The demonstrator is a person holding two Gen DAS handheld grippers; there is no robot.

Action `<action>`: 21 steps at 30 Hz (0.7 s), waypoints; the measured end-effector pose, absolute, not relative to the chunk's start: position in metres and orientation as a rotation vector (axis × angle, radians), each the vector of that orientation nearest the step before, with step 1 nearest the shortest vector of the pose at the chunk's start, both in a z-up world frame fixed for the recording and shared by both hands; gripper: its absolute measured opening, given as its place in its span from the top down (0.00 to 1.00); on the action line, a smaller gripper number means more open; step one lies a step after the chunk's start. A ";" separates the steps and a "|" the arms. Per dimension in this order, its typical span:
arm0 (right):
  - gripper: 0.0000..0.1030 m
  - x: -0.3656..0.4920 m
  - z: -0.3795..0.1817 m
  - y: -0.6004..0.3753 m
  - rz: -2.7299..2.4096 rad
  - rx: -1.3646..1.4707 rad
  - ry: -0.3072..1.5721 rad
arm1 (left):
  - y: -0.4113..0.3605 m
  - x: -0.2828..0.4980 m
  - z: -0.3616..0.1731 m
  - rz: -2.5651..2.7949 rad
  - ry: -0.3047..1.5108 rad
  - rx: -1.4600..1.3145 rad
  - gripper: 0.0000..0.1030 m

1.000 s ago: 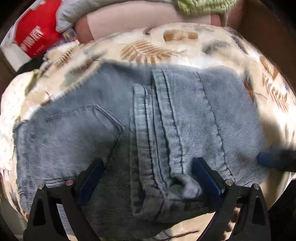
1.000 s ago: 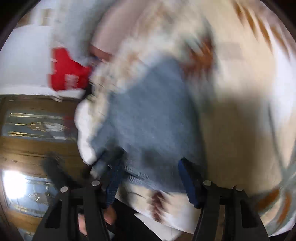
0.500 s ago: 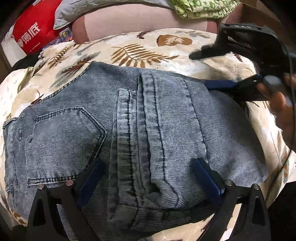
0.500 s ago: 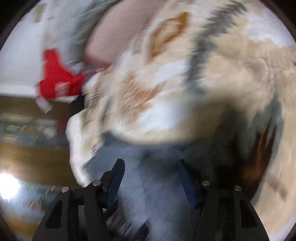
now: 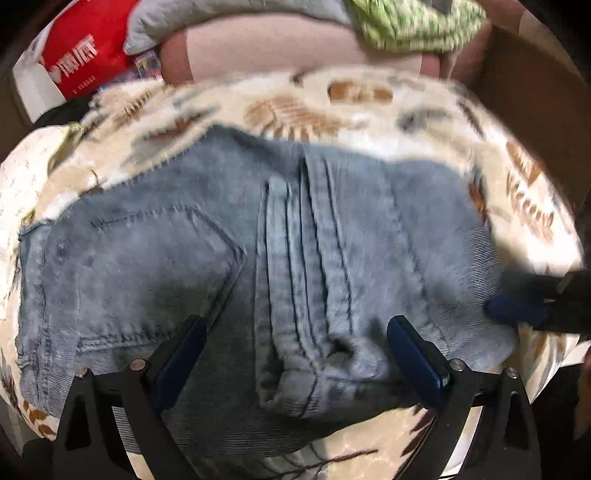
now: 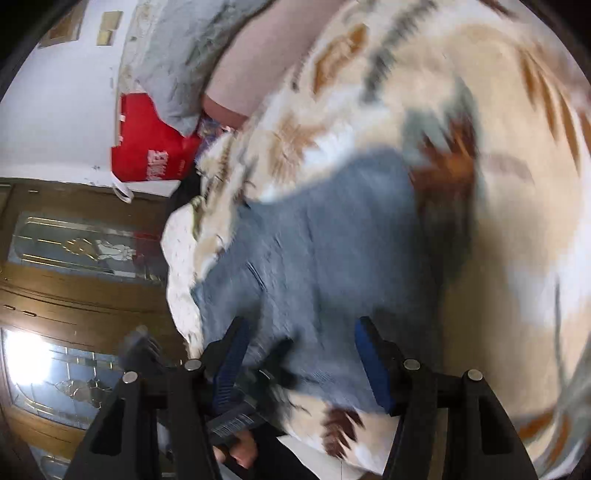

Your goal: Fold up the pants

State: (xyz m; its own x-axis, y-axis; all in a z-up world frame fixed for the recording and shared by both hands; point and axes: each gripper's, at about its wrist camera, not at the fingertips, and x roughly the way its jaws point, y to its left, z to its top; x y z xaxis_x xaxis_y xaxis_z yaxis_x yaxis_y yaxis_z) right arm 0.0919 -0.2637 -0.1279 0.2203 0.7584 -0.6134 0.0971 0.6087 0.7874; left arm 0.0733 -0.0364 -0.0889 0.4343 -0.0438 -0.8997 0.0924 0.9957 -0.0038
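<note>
Blue-grey jeans [image 5: 155, 266] lie folded on a leaf-print blanket [image 5: 295, 107], back pocket at left, a doubled leg seam running down the middle. My left gripper [image 5: 295, 354] hangs open above their near edge, its pads either side of the bunched hem without pressing it. At the jeans' right edge shows one blue pad [image 5: 513, 310] of my right gripper. In the right wrist view, my right gripper [image 6: 303, 354] is open just over the jeans [image 6: 325, 236], with denim lying below its fingers. A hand [image 6: 240, 454] holds the left gripper's body at the bottom there.
A red package [image 5: 77, 59], a pink pillow [image 5: 273, 48], grey cloth [image 5: 221, 11] and green cloth [image 5: 413, 26] lie behind the blanket. A brown board [image 5: 535, 92] stands at the right. Wooden doors with glass panes [image 6: 74, 258] are beside the bed edge.
Half a second ago my right gripper was at the jeans' far right corner; now it is back down at their near right edge. The jeans' fold looks the same.
</note>
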 end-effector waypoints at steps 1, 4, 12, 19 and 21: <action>0.38 0.089 -0.138 -0.266 0.534 0.859 1.304 | -0.038 0.074 -0.093 -0.083 1.130 0.063 0.04; 0.38 0.085 -0.119 -0.276 0.552 0.892 1.243 | -0.034 0.067 -0.078 -0.070 1.087 0.040 0.04; 0.35 0.070 -0.138 -0.283 0.544 0.923 1.278 | -0.043 0.069 -0.092 -0.092 1.114 0.071 0.04; 0.36 0.124 -0.083 -0.286 0.610 0.870 1.170 | -0.043 0.068 -0.077 -0.121 1.048 0.022 0.04; 0.36 0.151 -0.083 -0.276 0.619 0.860 1.189 | -0.049 0.073 -0.095 -0.124 1.115 0.055 0.04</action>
State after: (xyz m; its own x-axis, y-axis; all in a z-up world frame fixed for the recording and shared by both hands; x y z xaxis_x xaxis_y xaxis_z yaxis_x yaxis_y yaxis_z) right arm 0.1506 -0.2758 -0.0835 0.2758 0.8005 -0.5320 0.0233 0.5478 0.8363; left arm 0.0725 -0.0490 -0.0946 0.4342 -0.0721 -0.8979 0.1269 0.9917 -0.0182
